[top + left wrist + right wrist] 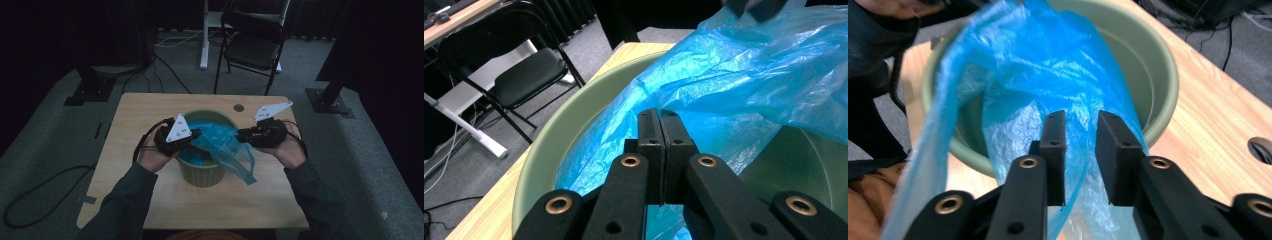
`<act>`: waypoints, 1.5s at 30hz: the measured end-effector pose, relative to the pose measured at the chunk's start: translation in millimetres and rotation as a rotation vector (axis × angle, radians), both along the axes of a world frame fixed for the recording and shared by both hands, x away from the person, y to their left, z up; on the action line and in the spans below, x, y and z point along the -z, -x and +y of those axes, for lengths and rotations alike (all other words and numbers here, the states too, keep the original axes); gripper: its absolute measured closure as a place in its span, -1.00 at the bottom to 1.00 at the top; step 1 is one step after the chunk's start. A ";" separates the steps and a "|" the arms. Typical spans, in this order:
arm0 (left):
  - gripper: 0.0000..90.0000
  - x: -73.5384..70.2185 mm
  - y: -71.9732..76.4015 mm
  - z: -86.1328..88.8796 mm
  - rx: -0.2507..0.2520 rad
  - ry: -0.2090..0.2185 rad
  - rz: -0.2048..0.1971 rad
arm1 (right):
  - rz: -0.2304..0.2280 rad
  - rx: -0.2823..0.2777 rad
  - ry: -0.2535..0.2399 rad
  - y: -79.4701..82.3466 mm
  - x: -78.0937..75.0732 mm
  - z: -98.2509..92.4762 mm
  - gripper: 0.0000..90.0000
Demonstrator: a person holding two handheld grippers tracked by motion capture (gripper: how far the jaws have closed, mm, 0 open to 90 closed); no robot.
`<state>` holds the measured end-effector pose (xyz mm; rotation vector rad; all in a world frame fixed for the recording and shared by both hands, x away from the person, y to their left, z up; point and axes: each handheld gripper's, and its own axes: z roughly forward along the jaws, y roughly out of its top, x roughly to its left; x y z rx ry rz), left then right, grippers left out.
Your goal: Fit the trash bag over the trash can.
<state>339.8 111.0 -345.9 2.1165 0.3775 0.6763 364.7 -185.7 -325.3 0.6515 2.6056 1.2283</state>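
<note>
Forearms in dark sleeves reach over the pale wooden desk (150,115). On it stands a round sage-green plastic bin (202,172), with a crinkled, translucent blue plastic bag (220,142) half inside and spilling over its right rim. Left claw (659,117) is clenched on the bag's film; right claw (1082,122) stands released, film between its jaws.

Bag (1048,75): thin crinkled glossy blue plastic; bin (574,120): smooth matt green plastic; table (150,115): pale wood.
</note>
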 end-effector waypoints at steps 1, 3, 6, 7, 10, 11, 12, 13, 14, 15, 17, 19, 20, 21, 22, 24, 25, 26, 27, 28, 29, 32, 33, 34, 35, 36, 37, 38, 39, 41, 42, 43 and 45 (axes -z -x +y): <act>0.99 0.0 0.1 0.3 -0.001 0.003 -0.002 | 0.002 0.002 -0.002 -2.8 2.0 3.7 0.44; 0.98 -0.1 0.3 0.9 -0.001 0.008 -0.002 | 0.004 0.003 -0.002 -5.1 2.3 6.3 0.42; 0.99 0.0 0.7 2.1 -0.005 0.022 -0.001 | 0.008 0.004 0.002 -8.0 2.2 11.9 0.41; 0.99 0.0 0.7 2.4 -0.005 0.024 -0.001 | 0.012 0.001 0.009 -8.5 2.4 13.5 0.54; 0.99 0.4 0.6 4.1 -0.012 0.021 -0.003 | 0.018 -0.022 0.025 -7.8 4.1 17.0 0.85; 0.99 0.7 0.3 5.1 -0.020 0.019 -0.003 | 0.016 -0.025 0.031 -6.9 4.8 17.6 0.95; 0.99 0.7 0.3 5.1 -0.020 0.019 -0.003 | 0.016 -0.025 0.031 -6.9 4.8 17.6 0.95; 0.99 1.0 -0.6 7.5 -0.027 0.020 -0.002 | 0.008 -0.034 0.035 -5.0 5.4 17.6 0.99; 0.99 1.1 -0.9 9.3 -0.032 0.023 0.002 | 0.008 -0.045 0.044 -2.1 6.2 17.0 1.00; 0.99 1.4 -1.3 10.6 -0.035 0.027 0.003 | 0.007 -0.049 0.050 -0.4 6.8 16.4 1.00; 0.99 2.2 -2.4 14.4 -0.045 0.034 0.008 | 0.009 -0.055 0.052 2.3 7.8 14.7 1.00; 0.99 3.3 -3.0 16.8 -0.048 0.038 0.014 | 0.013 -0.061 0.051 3.9 8.4 13.4 1.00; 0.99 4.1 -3.1 17.3 -0.050 0.038 0.015 | 0.016 -0.067 0.047 6.2 9.2 11.5 1.00; 0.99 4.7 -3.2 17.8 -0.051 0.033 0.017 | 0.015 -0.070 0.047 7.5 9.7 10.9 1.00; 0.99 5.5 -3.3 18.0 -0.053 0.031 0.016 | 0.016 -0.073 0.048 8.4 10.1 10.4 1.00; 0.99 6.5 -3.3 18.8 -0.060 0.027 0.015 | 0.027 -0.085 0.047 9.8 11.4 9.7 0.94; 0.99 6.7 -3.6 19.5 -0.062 0.031 0.017 | 0.028 -0.093 0.049 10.4 12.0 9.3 0.85; 0.99 6.8 -3.7 20.3 -0.064 0.034 0.019 | 0.028 -0.103 0.048 11.1 12.1 8.8 0.74; 0.99 7.0 -3.8 20.8 -0.065 0.040 0.018 | 0.023 -0.103 0.037 12.0 11.7 8.2 0.68; 0.99 6.8 -3.6 21.5 -0.066 0.038 0.017 | 0.017 -0.104 0.029 12.4 10.5 7.1 0.64; 0.99 6.5 -3.3 21.9 -0.065 0.037 0.017 | 0.014 -0.106 0.023 12.9 8.8 5.9 0.60; 0.99 5.9 -2.8 22.1 -0.067 0.040 0.015 | 0.000 -0.100 0.005 13.0 3.5 2.9 0.60; 0.99 5.7 -2.6 22.1 -0.067 0.041 0.014 | -0.010 -0.092 0.003 13.0 2.2 2.0 0.63; 0.99 5.6 -2.7 22.2 -0.068 0.041 0.013 | -0.011 -0.083 -0.002 12.9 1.3 1.1 0.67; 0.99 5.6 -2.7 22.3 -0.069 0.042 0.013 | -0.008 -0.080 0.000 12.4 0.8 -0.1 0.73; 0.99 5.7 -2.9 22.5 -0.070 0.043 0.012 | -0.008 -0.076 0.003 12.0 0.9 -1.0 0.79; 0.99 5.6 -3.1 23.0 -0.071 0.043 0.012 | -0.009 -0.070 0.011 11.9 1.6 -1.7 0.84; 0.99 5.6 -3.1 23.5 -0.072 0.045 0.013 | -0.005 -0.064 0.022 12.0 3.1 -2.1 0.86; 0.99 5.6 -3.2 23.9 -0.071 0.048 0.013 | -0.004 -0.062 0.029 12.0 4.7 -2.2 0.86; 0.99 5.4 -3.2 24.3 -0.071 0.048 0.013 | -0.014 -0.051 0.050 11.8 8.0 -1.9 0.78; 0.99 5.3 -3.2 24.6 -0.071 0.048 0.014 | -0.014 -0.051 0.050 11.8 8.0 -1.9 0.78; 0.98 5.3 -3.1 24.7 -0.073 0.049 0.015 | -0.017 -0.043 0.054 11.9 9.1 -1.9 0.71; 0.98 5.3 -2.9 24.7 -0.073 0.050 0.015 | -0.031 -0.046 0.066 11.3 11.1 -2.0 0.60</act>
